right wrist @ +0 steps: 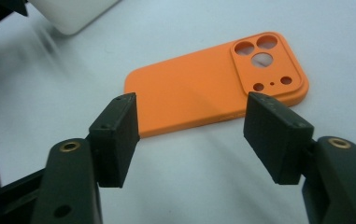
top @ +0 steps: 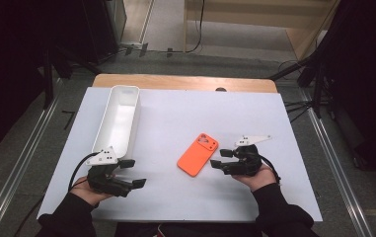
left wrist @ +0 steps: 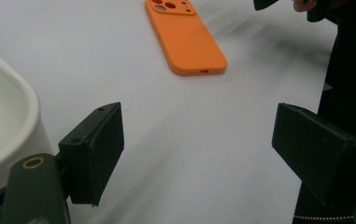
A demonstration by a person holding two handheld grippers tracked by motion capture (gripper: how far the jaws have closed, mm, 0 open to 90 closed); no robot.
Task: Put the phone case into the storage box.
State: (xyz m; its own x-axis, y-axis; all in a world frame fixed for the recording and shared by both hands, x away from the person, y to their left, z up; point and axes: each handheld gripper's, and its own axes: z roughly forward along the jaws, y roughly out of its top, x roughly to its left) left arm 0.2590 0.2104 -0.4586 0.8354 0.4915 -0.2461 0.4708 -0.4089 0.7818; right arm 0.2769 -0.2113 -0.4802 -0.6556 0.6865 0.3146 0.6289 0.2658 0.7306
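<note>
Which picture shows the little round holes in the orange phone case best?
The right gripper view: the orange phone case lies close and sharp, and each camera hole is easy to count. The left gripper view shows the case farther off with its holes cut by the top edge. The high view shows it small and whole on the table.

The left gripper (top: 132, 173) sits in the left hand (top: 89, 195), its fingers (left wrist: 96, 149) spread wide with nothing between them, pointing toward the right hand's side. The right gripper (top: 221, 159), cupped from behind by the right hand (top: 262, 177), points back toward the left one; its fingers (right wrist: 278, 135) also stand apart and grip nothing. Dark sleeves (top: 69, 217) cover both forearms behind the fingers.
</note>
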